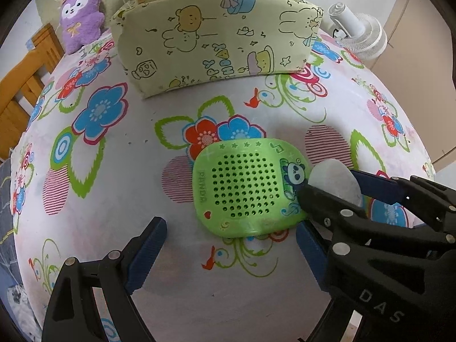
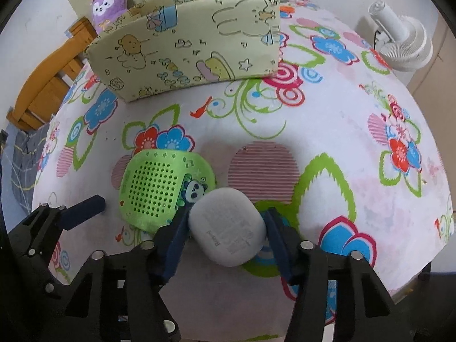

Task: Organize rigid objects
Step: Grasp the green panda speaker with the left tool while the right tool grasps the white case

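Pick-up step: right tongs (image 2: 228, 228) clamped on white case (image 2: 228, 225) low over desk (image 2: 342, 131), beside green speaker (image 2: 159, 191); left tongs (image 1: 228, 253) wide, empty; next, likely carry to fabric bin (image 2: 188, 48).

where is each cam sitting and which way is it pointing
Left wrist: sits on the left gripper, facing forward over the floral tablecloth at the green panda box; its own open fingers show, with the right gripper entering at right.
Right wrist: sits on the right gripper, facing the same way; its fingers are shut on the white case.
Shared: green panda box, white case, yellow fabric bin, purple plush.
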`<control>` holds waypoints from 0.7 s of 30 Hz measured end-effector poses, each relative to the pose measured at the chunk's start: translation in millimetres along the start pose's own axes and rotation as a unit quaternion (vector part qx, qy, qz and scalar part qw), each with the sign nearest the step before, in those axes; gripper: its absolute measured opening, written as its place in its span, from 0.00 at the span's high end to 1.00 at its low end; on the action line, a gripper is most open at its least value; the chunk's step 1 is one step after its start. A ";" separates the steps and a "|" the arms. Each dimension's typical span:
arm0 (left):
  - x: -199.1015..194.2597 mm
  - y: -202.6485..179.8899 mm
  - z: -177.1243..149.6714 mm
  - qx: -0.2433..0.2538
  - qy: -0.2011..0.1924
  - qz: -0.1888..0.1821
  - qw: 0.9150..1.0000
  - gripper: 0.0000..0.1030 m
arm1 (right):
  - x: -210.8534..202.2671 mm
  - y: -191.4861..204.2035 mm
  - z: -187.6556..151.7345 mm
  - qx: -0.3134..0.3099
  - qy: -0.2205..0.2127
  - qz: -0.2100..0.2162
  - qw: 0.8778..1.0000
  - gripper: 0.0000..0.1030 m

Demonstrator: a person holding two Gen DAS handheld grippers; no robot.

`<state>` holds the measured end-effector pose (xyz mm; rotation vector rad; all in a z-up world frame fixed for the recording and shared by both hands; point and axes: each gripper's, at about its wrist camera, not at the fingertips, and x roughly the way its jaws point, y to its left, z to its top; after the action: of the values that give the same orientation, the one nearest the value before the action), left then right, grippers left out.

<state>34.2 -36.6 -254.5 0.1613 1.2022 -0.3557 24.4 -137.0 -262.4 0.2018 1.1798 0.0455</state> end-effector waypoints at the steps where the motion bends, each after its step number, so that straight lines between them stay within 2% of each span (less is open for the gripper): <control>1: 0.2 -0.5 1.4 -0.001 -0.001 0.000 1.000 0.09 | 0.0 -1.2 0.7 0.005 -0.001 0.001 1.000 0.45; 11: 6.7 -10.6 14.9 0.000 -0.001 -0.012 1.000 0.09 | -2.0 -19.9 8.1 0.022 -0.006 -0.032 0.999 0.45; 21: 14.2 -18.4 26.1 -0.008 -0.001 -0.002 1.000 0.06 | 1.0 -31.0 17.9 0.030 0.000 -0.038 0.999 0.45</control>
<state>55.2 -64.4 -257.2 0.1455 1.2038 -0.3489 39.1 -169.7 -262.5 0.2098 1.1886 -0.0575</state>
